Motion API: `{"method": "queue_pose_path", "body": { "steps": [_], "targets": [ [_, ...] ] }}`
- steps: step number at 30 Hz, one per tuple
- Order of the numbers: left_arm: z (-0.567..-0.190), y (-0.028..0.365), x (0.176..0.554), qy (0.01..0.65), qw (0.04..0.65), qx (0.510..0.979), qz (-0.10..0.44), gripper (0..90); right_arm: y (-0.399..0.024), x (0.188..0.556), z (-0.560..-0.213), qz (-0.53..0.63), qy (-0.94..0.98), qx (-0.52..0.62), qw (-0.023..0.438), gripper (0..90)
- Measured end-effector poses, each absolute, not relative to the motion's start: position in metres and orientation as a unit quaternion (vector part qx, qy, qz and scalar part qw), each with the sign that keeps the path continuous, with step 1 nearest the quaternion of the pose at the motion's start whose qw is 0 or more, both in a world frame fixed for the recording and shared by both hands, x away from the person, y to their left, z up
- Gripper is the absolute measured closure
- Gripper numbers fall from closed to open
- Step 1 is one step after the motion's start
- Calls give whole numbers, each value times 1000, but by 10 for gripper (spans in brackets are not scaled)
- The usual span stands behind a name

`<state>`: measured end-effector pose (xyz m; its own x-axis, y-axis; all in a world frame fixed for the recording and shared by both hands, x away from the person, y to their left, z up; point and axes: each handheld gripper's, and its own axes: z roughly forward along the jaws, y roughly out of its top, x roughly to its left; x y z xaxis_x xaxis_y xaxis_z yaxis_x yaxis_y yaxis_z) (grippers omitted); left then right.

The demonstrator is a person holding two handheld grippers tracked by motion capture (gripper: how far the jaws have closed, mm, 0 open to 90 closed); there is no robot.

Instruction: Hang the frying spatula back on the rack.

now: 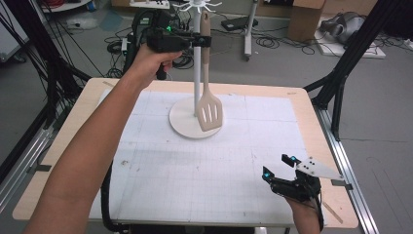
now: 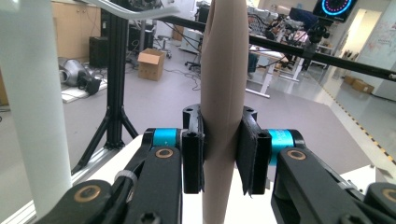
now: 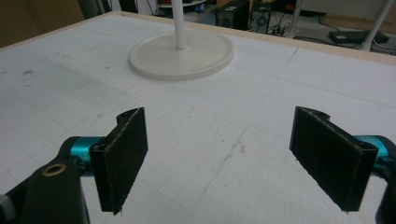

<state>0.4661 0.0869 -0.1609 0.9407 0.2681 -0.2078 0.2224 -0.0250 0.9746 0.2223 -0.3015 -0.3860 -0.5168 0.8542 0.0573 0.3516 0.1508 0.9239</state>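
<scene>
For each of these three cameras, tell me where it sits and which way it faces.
High view: above the table's near edge, looking forward and down at the white stand with round base; both forearms show.
Left gripper view: on the left gripper, level, jaws clamping the beige slotted spatula.
Right gripper view: on the right gripper, low over the white mat, jaws open.
Shared: the stand, in all three.
</scene>
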Motion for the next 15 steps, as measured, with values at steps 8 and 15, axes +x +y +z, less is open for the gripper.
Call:
{"method": "queue_pose_path", "body": {
  "steps": [8,15],
  "targets": [
    [-163,97,475,190,680,708,15,737,-300,222,-385,501,715,419,248,183],
    [-168,101,482,201,674,710,13,736,-301,221,-386,503,713,421,247,183]
  ]
}}
